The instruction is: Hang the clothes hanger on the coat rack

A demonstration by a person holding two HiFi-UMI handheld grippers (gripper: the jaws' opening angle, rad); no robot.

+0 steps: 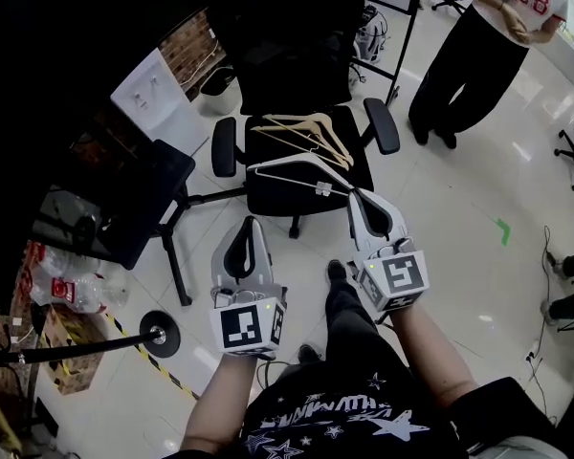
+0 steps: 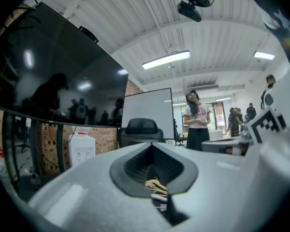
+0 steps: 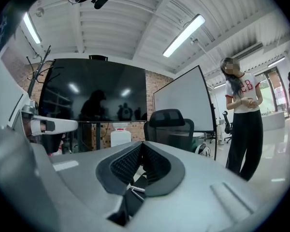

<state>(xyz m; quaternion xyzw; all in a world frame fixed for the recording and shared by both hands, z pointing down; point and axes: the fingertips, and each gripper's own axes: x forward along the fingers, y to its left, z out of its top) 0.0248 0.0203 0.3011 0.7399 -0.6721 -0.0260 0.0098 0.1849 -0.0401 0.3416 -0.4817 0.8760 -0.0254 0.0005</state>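
A black office chair (image 1: 301,65) stands ahead of me. Wooden hangers (image 1: 306,132) lie on its seat, and a white hanger (image 1: 292,165) rests at the seat's front edge. My right gripper (image 1: 354,194) is shut, its tips over the white hanger's right end; nothing shows between the jaws (image 3: 142,144), and the white hanger (image 3: 134,188) shows beneath them. My left gripper (image 1: 252,220) hovers in front of the seat, shut and empty (image 2: 152,144). The wooden hangers (image 2: 156,183) show beneath its jaws. The coat rack (image 1: 160,333), a black pole on a round base, stands at my left; its hooks (image 3: 38,64) rise at the left.
A person (image 1: 478,46) stands at the back right beside a whiteboard stand (image 1: 397,55). A white water dispenser (image 1: 158,94) and a bin (image 1: 218,92) sit by the brick wall. A second black chair (image 1: 124,199) and bags (image 1: 67,285) crowd the left.
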